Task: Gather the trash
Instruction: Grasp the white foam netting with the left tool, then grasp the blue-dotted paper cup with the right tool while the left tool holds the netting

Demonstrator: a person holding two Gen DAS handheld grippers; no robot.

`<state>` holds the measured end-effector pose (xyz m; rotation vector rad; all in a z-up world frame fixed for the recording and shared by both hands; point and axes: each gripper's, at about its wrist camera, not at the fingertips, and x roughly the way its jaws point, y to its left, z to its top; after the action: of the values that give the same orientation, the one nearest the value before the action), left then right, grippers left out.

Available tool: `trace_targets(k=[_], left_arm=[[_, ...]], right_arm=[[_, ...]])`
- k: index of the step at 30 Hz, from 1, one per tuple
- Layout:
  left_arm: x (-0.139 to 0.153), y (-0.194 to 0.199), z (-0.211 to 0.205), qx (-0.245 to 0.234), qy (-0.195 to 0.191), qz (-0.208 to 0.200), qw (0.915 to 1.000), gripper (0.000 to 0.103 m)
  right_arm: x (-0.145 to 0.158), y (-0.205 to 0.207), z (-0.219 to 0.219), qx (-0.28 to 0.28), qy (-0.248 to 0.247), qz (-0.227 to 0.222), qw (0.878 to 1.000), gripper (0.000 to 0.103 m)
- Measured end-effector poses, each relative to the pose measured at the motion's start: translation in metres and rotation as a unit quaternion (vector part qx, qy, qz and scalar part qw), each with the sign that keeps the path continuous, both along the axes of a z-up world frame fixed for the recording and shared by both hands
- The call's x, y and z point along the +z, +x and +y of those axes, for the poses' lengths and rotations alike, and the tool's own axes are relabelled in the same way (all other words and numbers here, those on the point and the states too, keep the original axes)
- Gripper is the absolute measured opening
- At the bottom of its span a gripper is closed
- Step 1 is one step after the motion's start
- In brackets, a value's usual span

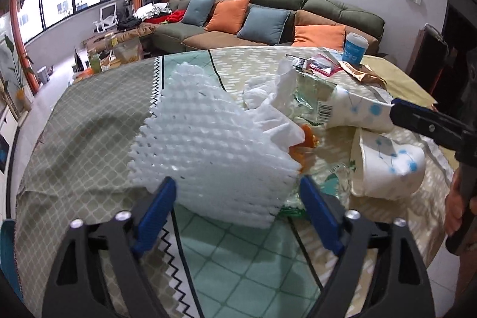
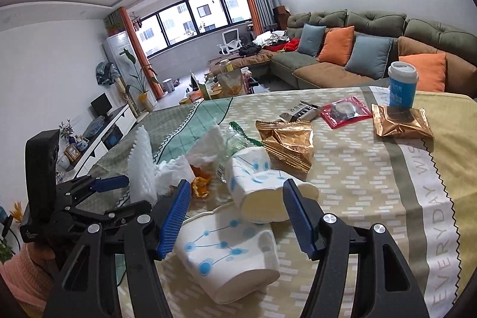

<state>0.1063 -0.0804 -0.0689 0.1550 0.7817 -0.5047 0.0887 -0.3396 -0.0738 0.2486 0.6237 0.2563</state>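
foam netting (image 1: 214, 139) sits between wide-open left tongs (image 1: 235, 198); right tongs (image 2: 237, 204) gape around crushed cup (image 2: 262, 187).

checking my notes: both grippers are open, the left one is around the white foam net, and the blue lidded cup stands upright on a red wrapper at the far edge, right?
Not quite: the blue lidded cup stands on a gold wrapper; the red wrapper lies beside it, as the right wrist view shows. The rest holds: the left gripper is open around the white foam net, and the right gripper is open.
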Motion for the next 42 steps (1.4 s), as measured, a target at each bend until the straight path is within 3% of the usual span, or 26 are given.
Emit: trace_targets(k=[5,8,11,20,26,29,34,42], left_arm=[[-0.001,0.007,0.012,0.001,-0.019,0.024,0.9995,0.039],[0.000,0.003,0.022,-0.003,-0.038,0.027,0.9989,0.027],[0.003,-0.005,0.031,-0.005,-0.054,0.019,0.9983,0.021],[0.013,-0.022,0.064,0.007,-0.099,0.008,0.9950,0.017],[0.017,-0.035,0.081,0.013,-0.115,-0.002,0.9932,0.017],[0.018,-0.041,0.087,0.018,-0.111,-0.011,0.9936,0.017],[0.020,-0.051,0.100,0.028,-0.111,-0.018,0.9933,0.017],[0.028,-0.066,0.123,0.043,-0.116,-0.031,0.9919,0.017]], right_arm=[[-0.002,0.002,-0.001,0.005,0.001,0.004,1.000,0.064],[-0.004,0.004,-0.004,0.004,0.005,0.008,1.000,0.064],[-0.004,0.004,-0.005,0.006,0.007,0.011,1.000,0.061],[-0.009,0.006,-0.004,0.010,0.009,0.021,1.000,0.046],[-0.008,0.007,-0.001,0.011,0.006,0.021,1.000,0.027],[-0.006,0.007,0.001,0.012,0.004,0.020,1.000,0.013],[-0.001,0.005,0.002,0.011,0.000,0.005,1.000,0.005],[0.025,-0.008,0.016,0.027,-0.010,-0.026,0.999,0.005]])
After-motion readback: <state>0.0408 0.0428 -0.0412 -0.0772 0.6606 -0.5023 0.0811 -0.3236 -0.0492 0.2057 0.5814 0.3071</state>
